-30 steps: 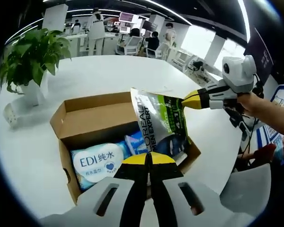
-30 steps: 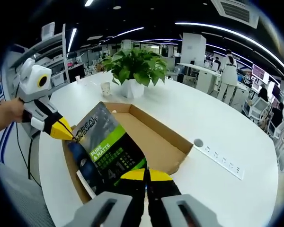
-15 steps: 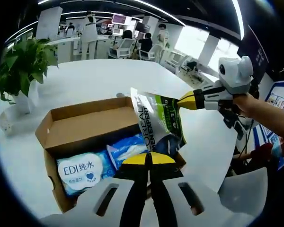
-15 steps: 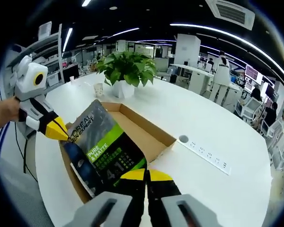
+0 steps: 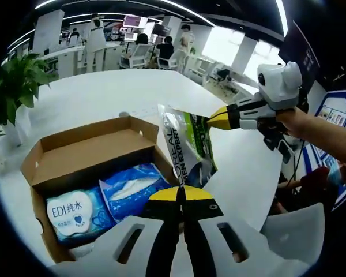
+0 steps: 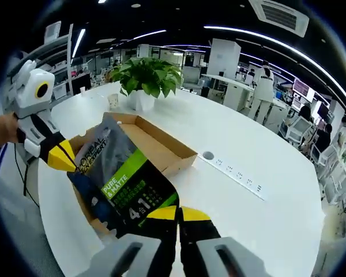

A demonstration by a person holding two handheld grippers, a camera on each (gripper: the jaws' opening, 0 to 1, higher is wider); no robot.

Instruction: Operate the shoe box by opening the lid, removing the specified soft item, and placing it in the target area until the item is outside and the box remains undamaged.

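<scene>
A grey and green soft pouch [image 5: 189, 144] hangs in the air, stretched between both grippers. My left gripper [image 5: 183, 195] is shut on one end, my right gripper [image 5: 214, 119] on the opposite corner. In the right gripper view the pouch [image 6: 127, 183] runs from my right gripper [image 6: 178, 214] up to the left gripper [image 6: 69, 160]. Its far part overlaps the end of the open cardboard shoe box [image 5: 86, 151], which stands on the white table [image 5: 104, 98]. Inside lie a white EDI wipes pack [image 5: 72, 211] and a blue pack [image 5: 130, 187].
A potted plant [image 6: 144, 74] and a small white cup [image 6: 113, 100] stand beyond the box [image 6: 161, 144]. A white power strip [image 6: 237, 175] and a round cable hole [image 6: 206, 156] sit on the table to the right. People and desks are far behind.
Both grippers have carried the pouch sideways, from over the box's inside to its end. Both views have shifted with the hands, and the box now lies further left.
</scene>
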